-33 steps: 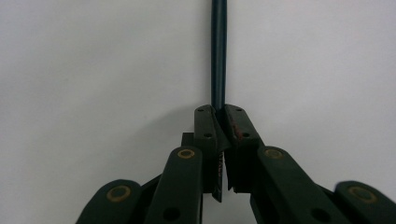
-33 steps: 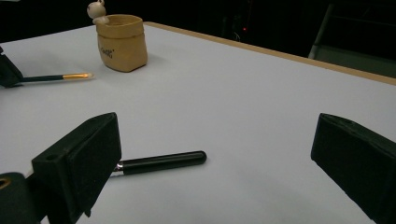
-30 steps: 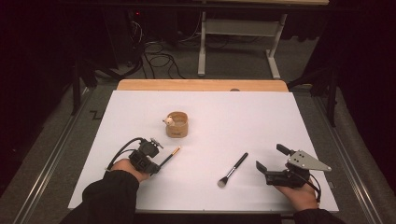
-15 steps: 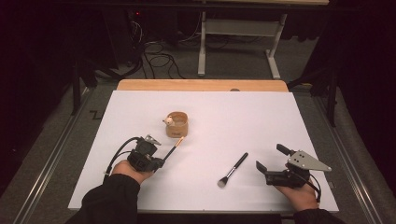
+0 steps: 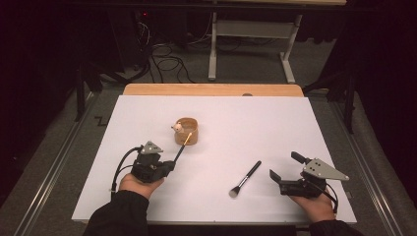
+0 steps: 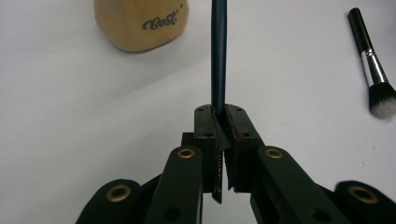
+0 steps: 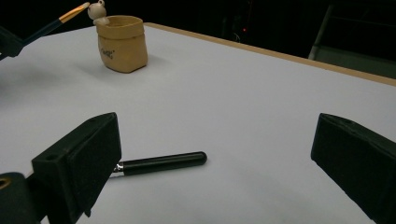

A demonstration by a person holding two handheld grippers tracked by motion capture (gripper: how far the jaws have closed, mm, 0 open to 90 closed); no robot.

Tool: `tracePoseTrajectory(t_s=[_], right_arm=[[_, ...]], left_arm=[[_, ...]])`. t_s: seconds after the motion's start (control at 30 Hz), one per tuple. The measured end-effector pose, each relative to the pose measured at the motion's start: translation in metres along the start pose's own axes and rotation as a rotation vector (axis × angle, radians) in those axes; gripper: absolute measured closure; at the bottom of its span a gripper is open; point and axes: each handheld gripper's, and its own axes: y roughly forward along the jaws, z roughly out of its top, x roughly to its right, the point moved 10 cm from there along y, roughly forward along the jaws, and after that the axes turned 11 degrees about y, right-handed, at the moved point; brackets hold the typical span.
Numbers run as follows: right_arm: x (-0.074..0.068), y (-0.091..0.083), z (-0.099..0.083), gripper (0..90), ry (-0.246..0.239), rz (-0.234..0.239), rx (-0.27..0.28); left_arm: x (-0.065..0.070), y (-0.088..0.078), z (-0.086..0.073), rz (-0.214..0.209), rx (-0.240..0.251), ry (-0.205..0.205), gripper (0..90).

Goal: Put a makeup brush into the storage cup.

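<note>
Left gripper (image 5: 169,166) clamps a thin brush (image 6: 218,51), its long axis running straight ahead toward the tan pot (image 5: 187,131) (just beyond its tip).

You face a white rectangular tabletop (image 5: 295,128) edged by a light wooden strip (image 5: 211,89); beyond it, your grey floor (image 5: 246,64) carries black cables (image 5: 164,61) and a grey metal stand (image 5: 255,29) amid darkness.
</note>
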Motion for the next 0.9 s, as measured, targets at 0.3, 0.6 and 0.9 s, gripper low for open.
tracePoseTrajectory(t_s=[0.3, 0.6, 0.9], right_arm=[[0.003, -0.001, 0.001, 2.4, 0.006, -0.004, 0.007], [0.003, -0.002, 0.001, 2.4, 0.019, -0.004, 0.012], [0.008, -0.002, 0.000, 2.3, 0.029, -0.024, 0.015]], left_arm=[[-0.005, -0.001, -0.012, 0.055, 0.056, -0.020, 84.6], [-0.011, -0.004, -0.025, 0.052, 0.132, -0.074, 84.5], [-0.018, -0.020, -0.026, 0.063, 0.207, -0.103, 84.5]])
